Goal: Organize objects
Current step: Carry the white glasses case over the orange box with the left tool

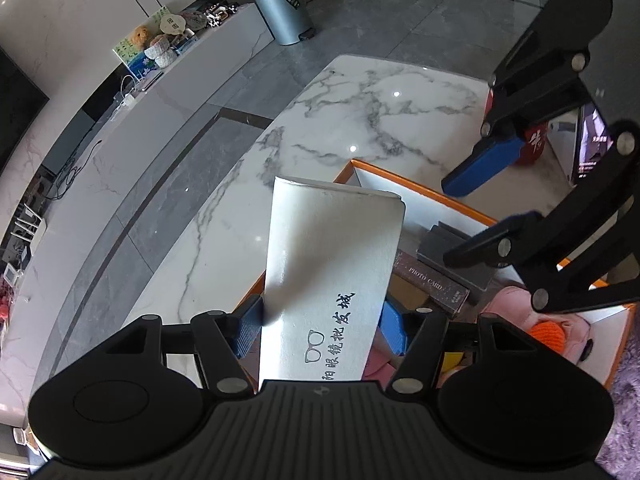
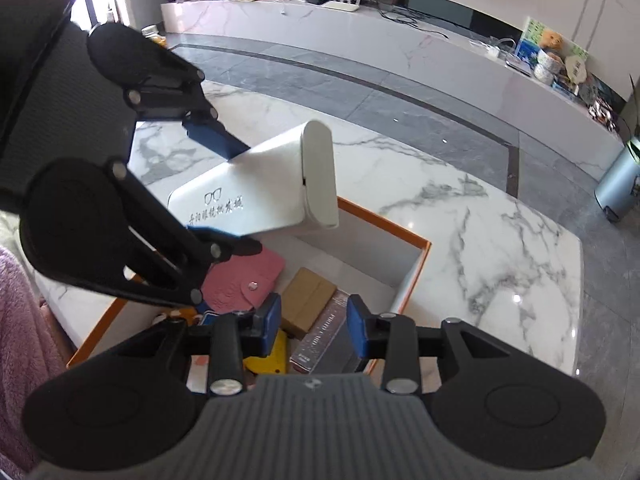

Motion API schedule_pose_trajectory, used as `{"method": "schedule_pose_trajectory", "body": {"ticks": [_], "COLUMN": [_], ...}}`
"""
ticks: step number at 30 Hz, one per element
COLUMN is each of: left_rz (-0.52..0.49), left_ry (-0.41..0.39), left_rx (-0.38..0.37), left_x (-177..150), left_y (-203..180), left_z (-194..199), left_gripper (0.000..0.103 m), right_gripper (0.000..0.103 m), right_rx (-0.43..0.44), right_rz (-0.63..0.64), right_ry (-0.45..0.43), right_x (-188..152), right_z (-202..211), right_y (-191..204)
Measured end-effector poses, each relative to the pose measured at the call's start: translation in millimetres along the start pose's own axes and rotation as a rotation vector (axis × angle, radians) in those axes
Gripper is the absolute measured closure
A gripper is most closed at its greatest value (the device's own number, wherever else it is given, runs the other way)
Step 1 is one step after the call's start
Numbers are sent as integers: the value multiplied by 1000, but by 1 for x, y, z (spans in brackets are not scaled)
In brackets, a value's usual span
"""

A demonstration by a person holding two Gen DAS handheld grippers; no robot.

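Above the orange-rimmed box (image 2: 420,252) | white glasses case (image 1: 328,280) is clamped by left gripper (image 1: 320,324) (tilted) | right gripper (image 2: 314,320) is held apart, empty.

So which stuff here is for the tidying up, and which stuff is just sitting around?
For the tidying:
- white glasses case, clamped in the left gripper
- orange-rimmed box
- pink wallet, brown box and photo card box inside it
- right gripper, open, holding nothing

Just sitting around:
- grey bin
- teddy bear on the shelf
- marble table
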State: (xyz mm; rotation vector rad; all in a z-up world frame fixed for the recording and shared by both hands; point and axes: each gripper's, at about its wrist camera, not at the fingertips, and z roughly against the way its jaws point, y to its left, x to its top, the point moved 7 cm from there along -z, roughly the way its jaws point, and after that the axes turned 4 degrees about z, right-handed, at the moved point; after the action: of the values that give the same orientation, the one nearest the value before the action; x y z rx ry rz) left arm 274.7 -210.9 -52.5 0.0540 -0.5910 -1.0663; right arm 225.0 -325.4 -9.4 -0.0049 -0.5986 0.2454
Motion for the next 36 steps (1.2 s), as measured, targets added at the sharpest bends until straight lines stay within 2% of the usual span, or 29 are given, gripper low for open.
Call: {"method": "schedule_pose_trajectory", "body": {"ticks": [4,9,11,14,20,21,23,25,31,36], "left_rz": [-85,-231,-241,-248,-343,-361,-420,-481,-575,-603], "left_ry": [3,-7,-10,-29,-87,-101,-133,-158,-203,-176], "left_rx": [69,116,125,143,189,204,240,272,348,329], "left_x": [2,-2,-3,-4,-13,-15,-18,-21,-27,-34], "left_y": [-5,-19,-21,-21,-29,-31,-36,-42,-53,-58], "left_z": [-27,-52,-61,-72,-86,-87,-92,-96,-108,-118], "left_gripper": [31,31,31,31,32,32,33,33,33,33], "right_gripper": [65,62,59,59,62,65,70,71,72,76], "right_rx": [-38,15,19,20,-28,-31,-31,-38,-44,-33], "right_rz": [14,2,33,60,149,155,146,123,78,64], "right_ry": [-8,-43,-47,-45,-41,-36,-34,-49,-57,-50], "right_x": [0,5,7,6,-1,-3,-5,-4,5,9], "right_z": [-8,-16,-23,-36,-64,-68,-74,-77,-91,-104], "right_y": [-8,-13,-11,-10,-12,-12,-14,-19,-23,-16]}}
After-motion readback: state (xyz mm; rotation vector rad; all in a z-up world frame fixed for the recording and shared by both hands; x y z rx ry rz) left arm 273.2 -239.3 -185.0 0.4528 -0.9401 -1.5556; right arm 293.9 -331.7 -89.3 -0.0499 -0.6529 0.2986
